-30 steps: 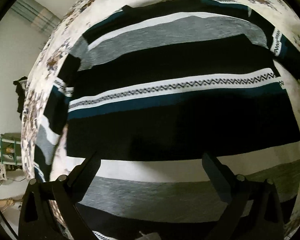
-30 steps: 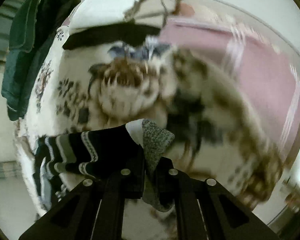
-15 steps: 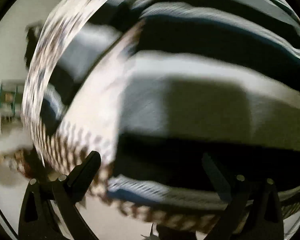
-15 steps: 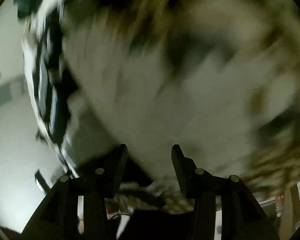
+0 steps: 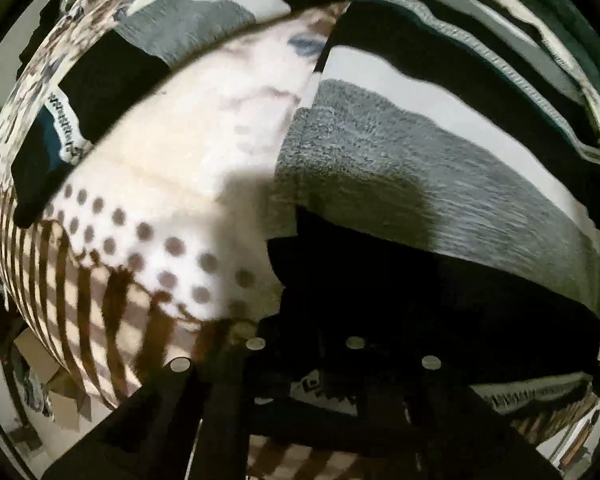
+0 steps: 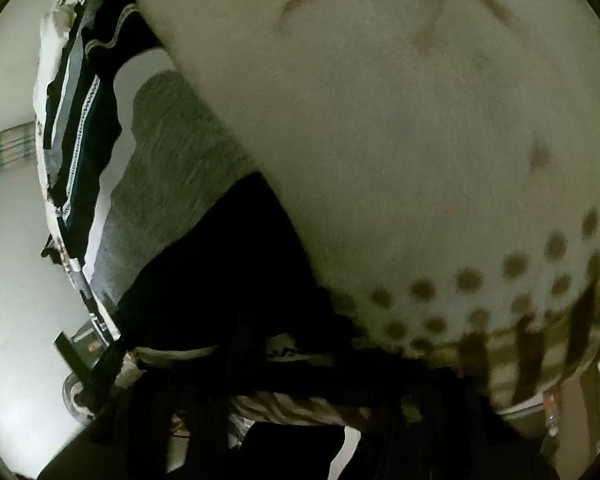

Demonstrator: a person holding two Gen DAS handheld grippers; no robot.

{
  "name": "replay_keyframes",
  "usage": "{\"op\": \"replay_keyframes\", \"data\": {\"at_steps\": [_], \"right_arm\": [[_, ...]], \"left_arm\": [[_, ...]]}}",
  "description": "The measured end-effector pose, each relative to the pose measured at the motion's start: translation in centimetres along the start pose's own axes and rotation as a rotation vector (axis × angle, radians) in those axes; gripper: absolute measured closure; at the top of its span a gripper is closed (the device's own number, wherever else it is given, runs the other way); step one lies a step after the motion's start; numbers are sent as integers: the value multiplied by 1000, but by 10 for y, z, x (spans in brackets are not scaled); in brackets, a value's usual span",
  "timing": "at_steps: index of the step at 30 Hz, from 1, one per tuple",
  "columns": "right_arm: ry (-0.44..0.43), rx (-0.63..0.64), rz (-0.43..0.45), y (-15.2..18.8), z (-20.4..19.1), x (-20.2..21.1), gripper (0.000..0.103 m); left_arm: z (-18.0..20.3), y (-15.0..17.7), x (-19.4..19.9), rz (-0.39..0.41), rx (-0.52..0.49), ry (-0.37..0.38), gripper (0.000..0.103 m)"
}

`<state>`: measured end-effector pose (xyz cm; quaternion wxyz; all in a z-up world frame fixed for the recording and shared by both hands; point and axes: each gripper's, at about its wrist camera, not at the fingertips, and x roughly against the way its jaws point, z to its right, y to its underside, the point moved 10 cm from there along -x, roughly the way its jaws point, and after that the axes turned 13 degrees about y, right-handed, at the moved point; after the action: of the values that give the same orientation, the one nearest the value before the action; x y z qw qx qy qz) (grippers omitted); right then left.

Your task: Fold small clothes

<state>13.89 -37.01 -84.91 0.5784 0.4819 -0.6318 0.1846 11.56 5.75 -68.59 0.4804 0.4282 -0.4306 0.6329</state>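
I see the striped sweater (image 5: 440,168) flat on the bedspread (image 5: 188,152), its hem running between my left gripper (image 5: 304,344) and right gripper (image 6: 300,344), both pinching the dark bottom band.

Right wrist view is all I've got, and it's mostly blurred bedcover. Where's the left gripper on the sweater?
Observer: The left gripper is at the sweater's lowest black band, by the side edge. Its fingers are drawn together on the knit.
Operator: Sleeve on that side?
Observer: The sleeve lies flat, angled away from the body, with bedcover showing between them.
Operator: Anything off the bed edge?
Observer: Cardboard boxes sit on the floor below the striped border.
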Motion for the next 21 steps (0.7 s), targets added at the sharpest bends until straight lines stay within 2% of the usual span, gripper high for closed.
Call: {"op": "replay_keyframes", "data": {"at_steps": [5,9,12,13,14,17,18,19,20,21], "right_arm": [[53,-55,64,23,-4,10,96],[100,-66,67,41,7,16,97],[160,-49,79,41,11,9,97],[166,-26,71,39,5,4,96],[140,-25,45,37,-1,0,95],[56,-71,14,26,-5,8,76],[9,-97,24,21,-4,16,59],[-29,-137,48,13,1,28,51],[-72,-193,90,2,12,44,43],[-103,-246,130,-8,24,57,42]], "left_arm": [[-9,10,18,19,-27,109,98],[-5,16,22,10,-75,147,98],[-12,18,15,-22,-62,170,94],[-12,15,15,-39,-42,152,94],[-12,12,16,-49,-29,131,94],[-10,3,26,-75,10,77,92],[-13,-4,32,-68,15,50,86],[-11,-10,41,-42,16,23,74],[-7,-15,47,-22,12,6,66],[0,-21,53,3,5,-11,46]]}}
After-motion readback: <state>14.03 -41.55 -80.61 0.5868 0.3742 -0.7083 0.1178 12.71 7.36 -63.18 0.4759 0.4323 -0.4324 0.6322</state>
